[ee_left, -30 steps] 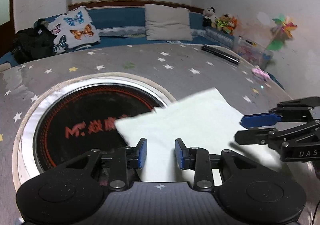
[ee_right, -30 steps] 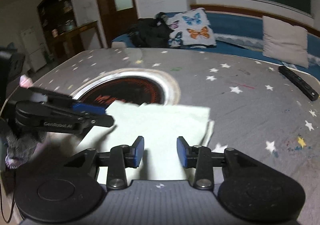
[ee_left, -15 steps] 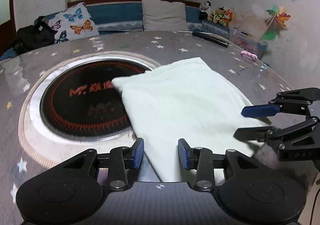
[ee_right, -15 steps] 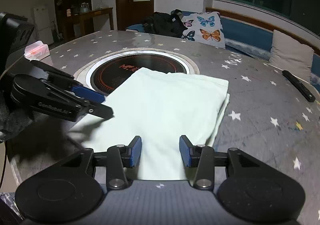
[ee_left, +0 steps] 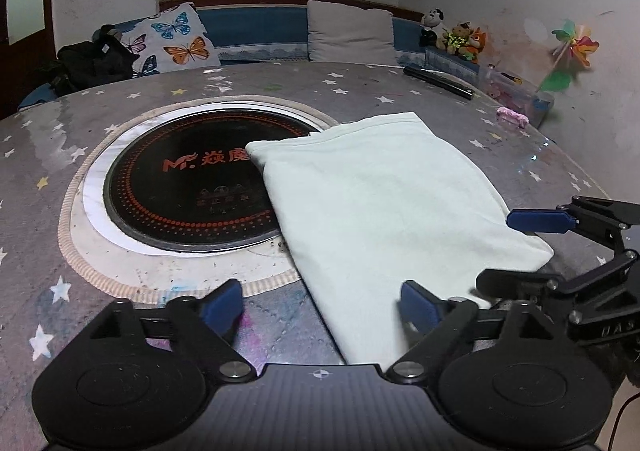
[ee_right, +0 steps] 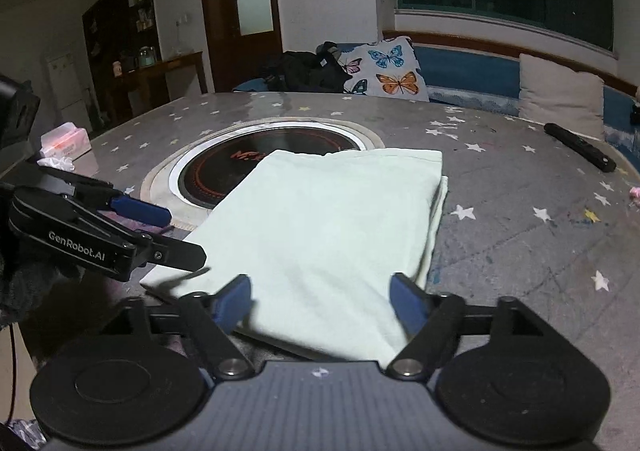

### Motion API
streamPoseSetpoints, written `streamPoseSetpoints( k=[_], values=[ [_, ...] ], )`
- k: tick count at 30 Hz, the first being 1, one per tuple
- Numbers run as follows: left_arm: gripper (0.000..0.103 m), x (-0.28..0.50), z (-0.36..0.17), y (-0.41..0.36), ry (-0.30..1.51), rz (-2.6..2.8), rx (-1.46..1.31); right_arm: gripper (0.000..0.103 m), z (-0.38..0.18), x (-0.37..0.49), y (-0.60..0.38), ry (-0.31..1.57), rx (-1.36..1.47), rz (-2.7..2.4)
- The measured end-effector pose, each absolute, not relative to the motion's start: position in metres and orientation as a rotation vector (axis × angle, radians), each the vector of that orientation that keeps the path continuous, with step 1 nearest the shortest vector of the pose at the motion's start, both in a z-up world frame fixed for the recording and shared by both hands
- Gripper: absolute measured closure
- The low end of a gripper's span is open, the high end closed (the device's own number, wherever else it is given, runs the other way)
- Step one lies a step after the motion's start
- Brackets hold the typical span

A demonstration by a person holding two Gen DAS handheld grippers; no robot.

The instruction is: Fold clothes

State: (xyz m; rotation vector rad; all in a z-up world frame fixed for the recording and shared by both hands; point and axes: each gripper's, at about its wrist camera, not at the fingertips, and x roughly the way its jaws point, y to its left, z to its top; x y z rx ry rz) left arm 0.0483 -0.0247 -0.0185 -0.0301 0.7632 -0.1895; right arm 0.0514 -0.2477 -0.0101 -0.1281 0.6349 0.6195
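A pale green folded cloth (ee_left: 380,203) (ee_right: 332,219) lies flat on the grey star-patterned table (ee_left: 360,91), its far corner over the round black hob (ee_left: 188,195). My left gripper (ee_left: 322,305) straddles the cloth's near left corner with its jaws opening, and no pad presses on the fabric. My right gripper (ee_right: 320,297) stands over the near edge, jaws likewise opening, with cloth below them and untouched. Each gripper shows in the other's view: the right gripper (ee_left: 504,251) at the cloth's right corner, the left gripper (ee_right: 176,235) at its left corner.
A black remote (ee_left: 438,81) (ee_right: 580,147) lies at the table's far right, near a small pink thing (ee_left: 512,117). A tissue box (ee_right: 64,141) sits off the left edge. Cushions (ee_left: 352,35), a dark bag (ee_left: 92,63) and toys line the bench behind.
Both pairs of jaws have spread wide. The cloth, blurred and moving a second ago, now lies still and flat, and both grippers have come lower and closer to the table.
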Motion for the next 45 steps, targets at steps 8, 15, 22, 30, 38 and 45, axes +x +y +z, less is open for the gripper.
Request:
streamPoseSetpoints(
  k=[8,15,22,30,38,45],
  values=[
    [0.0,0.046,-0.022,-0.023,0.775,-0.162,-0.04,0.004,-0.019,0.051,-0.245,0.62,-0.126,0.624],
    [0.0,0.046,-0.025,-0.022,0.783,-0.141,-0.051,0.0,-0.023,0.053,-0.247,0.626,-0.102,0.634],
    [0.0,0.047,-0.025,-0.024,0.78,-0.13,-0.055,0.0,-0.026,0.057,-0.25,0.649,-0.069,0.626],
    [0.0,0.047,-0.025,-0.025,0.778,-0.119,-0.06,0.0,-0.027,0.055,-0.248,0.653,-0.088,0.62],
    [0.0,0.048,-0.025,-0.026,0.776,-0.109,-0.056,0.0,-0.028,0.053,-0.245,0.652,-0.11,0.613],
    [0.0,0.049,-0.026,-0.028,0.778,-0.092,-0.042,0.0,-0.027,0.053,-0.249,0.648,-0.08,0.624]
  ],
)
